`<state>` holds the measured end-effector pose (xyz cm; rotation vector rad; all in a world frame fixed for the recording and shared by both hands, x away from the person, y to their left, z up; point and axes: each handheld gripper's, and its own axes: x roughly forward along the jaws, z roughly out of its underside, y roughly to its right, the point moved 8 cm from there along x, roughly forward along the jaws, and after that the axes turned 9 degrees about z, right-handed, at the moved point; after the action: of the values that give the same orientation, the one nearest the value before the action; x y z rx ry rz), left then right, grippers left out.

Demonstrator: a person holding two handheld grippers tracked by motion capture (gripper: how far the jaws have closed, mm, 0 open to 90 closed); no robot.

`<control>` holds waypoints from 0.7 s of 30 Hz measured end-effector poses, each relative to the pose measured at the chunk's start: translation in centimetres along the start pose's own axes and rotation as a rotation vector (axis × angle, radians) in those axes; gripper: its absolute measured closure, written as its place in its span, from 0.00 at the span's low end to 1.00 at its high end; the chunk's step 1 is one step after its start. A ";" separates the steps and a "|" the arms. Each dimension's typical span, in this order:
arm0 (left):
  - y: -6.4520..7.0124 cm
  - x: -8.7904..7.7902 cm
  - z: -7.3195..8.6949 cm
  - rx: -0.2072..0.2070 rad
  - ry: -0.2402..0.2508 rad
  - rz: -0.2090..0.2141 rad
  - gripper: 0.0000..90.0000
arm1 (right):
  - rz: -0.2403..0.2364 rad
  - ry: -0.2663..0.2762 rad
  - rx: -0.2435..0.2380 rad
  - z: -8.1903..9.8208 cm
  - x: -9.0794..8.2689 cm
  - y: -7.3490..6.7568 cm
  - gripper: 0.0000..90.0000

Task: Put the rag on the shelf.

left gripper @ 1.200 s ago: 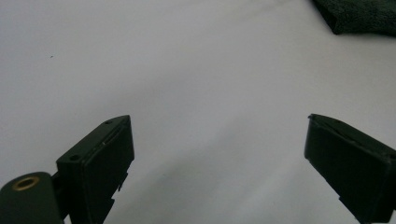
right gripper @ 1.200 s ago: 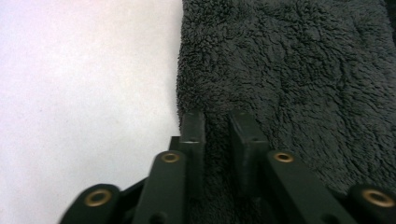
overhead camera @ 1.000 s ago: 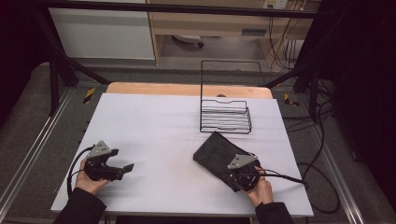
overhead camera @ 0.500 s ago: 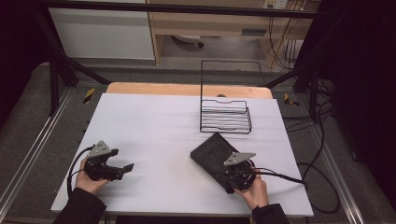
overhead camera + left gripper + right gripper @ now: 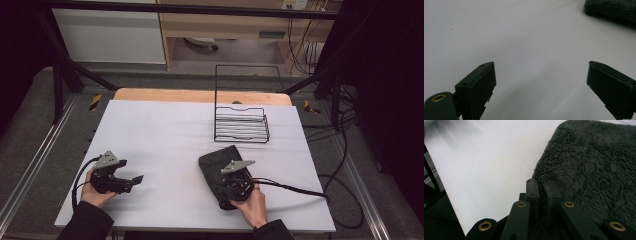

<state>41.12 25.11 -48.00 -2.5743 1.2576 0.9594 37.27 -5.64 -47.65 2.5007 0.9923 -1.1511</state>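
Dark towel (image 5: 220, 167) flat on white worktop (image 5: 165, 135), near front edge, right of centre, well short of wire rack (image 5: 241, 127) at back. Right gripper (image 5: 541, 185) pinched tight on towel's near edge, pile bunched between jaws; gripper body resting over cloth in high view. Left gripper (image 5: 541, 82) low over bare worktop at front left, jaws spread wide, nothing between them; towel corner (image 5: 611, 10) well apart at top of its view.
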 end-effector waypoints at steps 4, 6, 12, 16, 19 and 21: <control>0.0 0.0 0.0 0.001 0.001 0.000 0.10 | -0.004 0.007 0.007 -0.7 0.5 -0.8 0.93; 0.0 0.0 0.0 0.001 0.001 0.001 0.10 | -0.005 0.011 0.019 -1.1 0.9 -1.3 0.93; 0.0 -0.1 0.0 0.002 0.000 0.002 0.10 | -0.022 -0.029 0.018 -0.9 2.5 -2.4 0.84; 0.1 -0.1 0.0 0.004 0.000 0.002 0.10 | -0.099 0.052 0.026 -1.8 1.5 -2.7 0.62; 0.1 -0.2 0.0 0.004 0.004 0.001 0.10 | -0.038 0.104 0.010 -2.4 -0.1 -1.0 0.50; 0.1 -0.2 0.0 0.004 0.003 0.002 0.10 | 0.023 0.124 0.008 -2.2 -1.1 1.1 0.46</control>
<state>40.98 25.17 -47.88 -2.5733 1.2612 0.9533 38.76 -6.02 -45.47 2.6102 0.9877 -1.0063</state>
